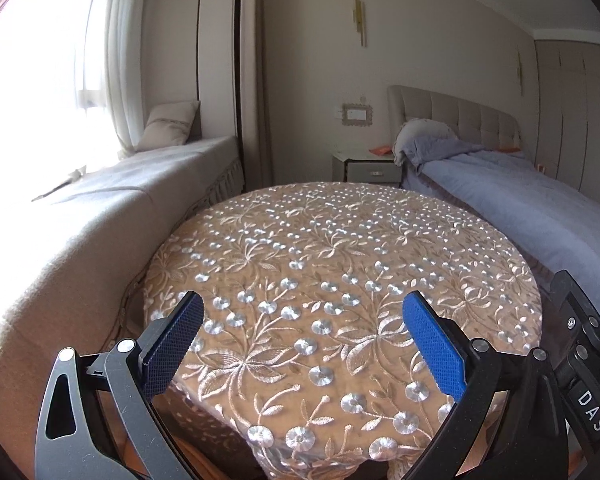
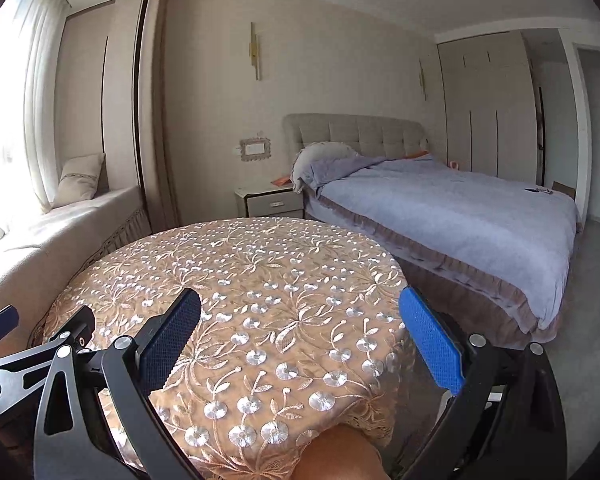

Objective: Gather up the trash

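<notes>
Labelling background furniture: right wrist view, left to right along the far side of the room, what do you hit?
Window seat cushion → framed wall plate → nightstand → bed pillow → padded headboard → wardrobe doors. The round table with the embroidered cloth sits nearer, in front of these.

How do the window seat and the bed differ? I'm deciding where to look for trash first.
The window seat is covered in beige fabric, while the bed has a blue-grey cover. The window seat sits left of the round table, under the curtained window; the bed stands to its right, with a tufted headboard. The bed has small items near its far edge; the seat's surface shows none. Each holds a pillow.
</notes>
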{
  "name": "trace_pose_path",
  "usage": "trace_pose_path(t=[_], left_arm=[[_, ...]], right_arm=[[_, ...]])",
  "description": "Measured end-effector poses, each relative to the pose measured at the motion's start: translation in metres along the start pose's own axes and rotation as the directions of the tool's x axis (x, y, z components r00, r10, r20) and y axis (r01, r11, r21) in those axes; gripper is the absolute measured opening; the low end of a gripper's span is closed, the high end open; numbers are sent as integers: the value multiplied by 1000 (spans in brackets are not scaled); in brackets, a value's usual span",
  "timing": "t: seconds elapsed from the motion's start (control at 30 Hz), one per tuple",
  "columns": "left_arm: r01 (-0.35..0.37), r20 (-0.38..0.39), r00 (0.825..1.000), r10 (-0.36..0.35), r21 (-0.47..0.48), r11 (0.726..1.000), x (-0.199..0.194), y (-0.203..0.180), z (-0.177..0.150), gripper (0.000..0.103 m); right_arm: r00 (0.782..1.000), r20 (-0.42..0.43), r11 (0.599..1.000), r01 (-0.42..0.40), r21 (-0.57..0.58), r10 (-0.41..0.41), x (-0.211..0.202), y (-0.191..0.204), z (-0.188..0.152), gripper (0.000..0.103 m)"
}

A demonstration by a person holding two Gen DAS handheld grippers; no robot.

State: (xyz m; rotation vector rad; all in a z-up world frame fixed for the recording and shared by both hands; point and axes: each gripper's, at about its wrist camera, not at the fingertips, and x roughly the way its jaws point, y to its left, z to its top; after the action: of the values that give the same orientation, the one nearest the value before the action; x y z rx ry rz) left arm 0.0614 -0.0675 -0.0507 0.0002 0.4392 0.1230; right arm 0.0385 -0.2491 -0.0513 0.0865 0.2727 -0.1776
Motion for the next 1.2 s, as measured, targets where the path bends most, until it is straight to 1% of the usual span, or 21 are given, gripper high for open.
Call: trace_pose_path(t=[0.2, 0.47, 0.8, 1.2], left_arm=[[-4, 18, 1000, 4, 6, 1000, -3, -3, 1, 98], [-7, 17, 1000, 7, 16, 1000, -5, -6, 1, 98], [-38, 24, 999, 37, 22, 999, -6, -6, 1, 98], [-47, 36, 998, 46, 30, 998, -8, -6, 2, 98]], right_arm=[[1000, 2, 1000, 1, 3, -1, -1, -2, 1, 99], [1000, 2, 1000, 2, 3, -2, -1, -5, 2, 99], [1000, -4, 1000, -3, 6, 3, -1, -3, 1, 99], [1000, -6, 1000, -6, 8, 6, -2, -4, 0, 99]])
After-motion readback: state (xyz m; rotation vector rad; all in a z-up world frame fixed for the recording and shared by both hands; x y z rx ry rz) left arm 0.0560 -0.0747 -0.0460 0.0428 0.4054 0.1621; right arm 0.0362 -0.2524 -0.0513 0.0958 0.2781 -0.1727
